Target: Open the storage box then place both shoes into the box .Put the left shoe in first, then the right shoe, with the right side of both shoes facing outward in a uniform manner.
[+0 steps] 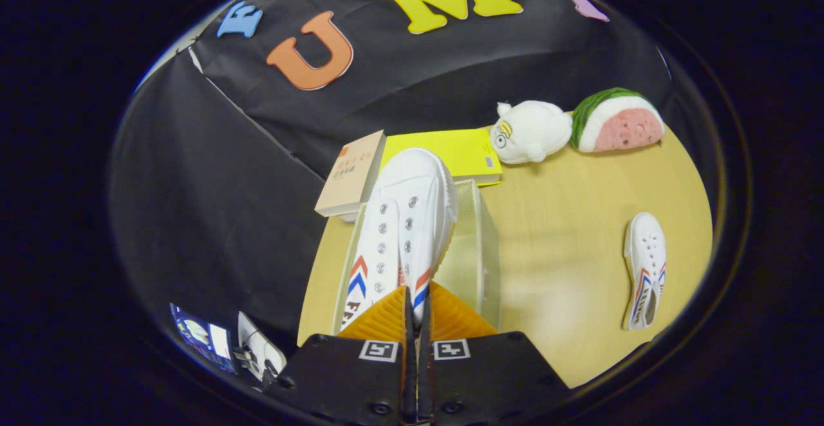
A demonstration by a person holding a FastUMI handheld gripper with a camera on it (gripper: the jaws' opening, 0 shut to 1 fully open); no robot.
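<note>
My gripper (pixel 415 310) is shut on the rear of a white canvas shoe (pixel 405 220) with red and blue chevrons on its side. The shoe hangs toe-forward from the fingers, above a clear storage box (pixel 479 246) that stands open on the wooden table just ahead. The second white shoe (pixel 645 268), with the same stripes, lies on the table far off to the right of the box, toe pointing away from me.
Beyond the box lie a yellow book (pixel 460 149) and a tan book (pixel 353 175) leaning at its left. A white plush toy (pixel 531 131) and a watermelon-slice plush (pixel 618 120) sit at the table's far right. The wooden table (pixel 566 220) ends just left of the box.
</note>
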